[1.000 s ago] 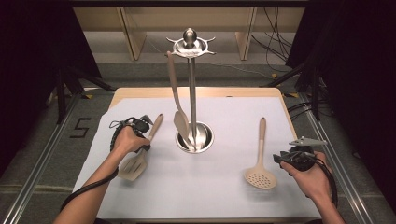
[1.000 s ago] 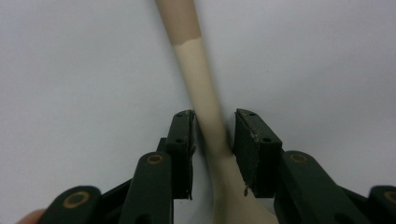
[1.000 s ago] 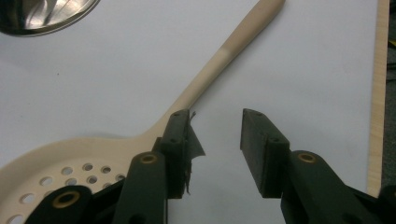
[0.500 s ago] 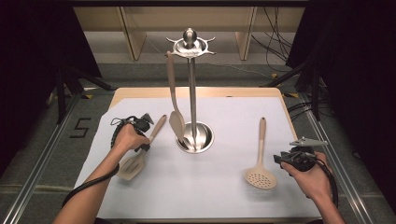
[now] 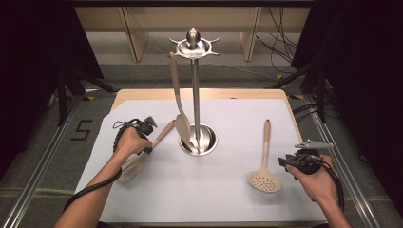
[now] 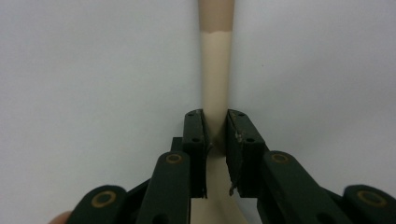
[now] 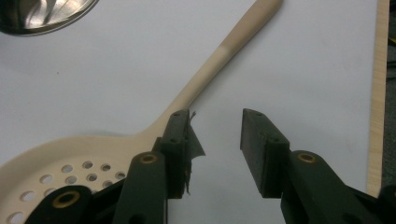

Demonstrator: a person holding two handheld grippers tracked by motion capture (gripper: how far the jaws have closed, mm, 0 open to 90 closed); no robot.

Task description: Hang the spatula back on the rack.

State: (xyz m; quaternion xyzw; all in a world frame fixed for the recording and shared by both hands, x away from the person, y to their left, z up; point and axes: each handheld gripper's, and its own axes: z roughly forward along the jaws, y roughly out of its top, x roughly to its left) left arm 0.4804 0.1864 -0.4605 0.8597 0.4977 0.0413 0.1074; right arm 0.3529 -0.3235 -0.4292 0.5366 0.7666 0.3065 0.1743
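A beige spatula (image 5: 164,132) lies on the white sheet at the left, its handle pointing toward the stand. My left gripper (image 5: 148,146) sits over that handle. Its jaws have just been closing, and the pads now press both sides of the spatula handle (image 6: 215,70) in my left gripper (image 6: 215,116). A beige slotted skimmer (image 5: 264,161) lies at the right. My right gripper (image 5: 283,162) rests beside its head with the jaws apart. Along my right gripper (image 7: 217,114), the skimmer (image 7: 205,74) runs past the left fingertip, with bare sheet between the pads.
A steel utensil stand (image 5: 195,85) rises from a round base (image 5: 209,140) in the middle of the sheet. A beige spoon (image 5: 177,99) hangs from its top ring. The white sheet (image 5: 214,190) covers a wooden board, whose edge (image 7: 379,93) runs at the right.
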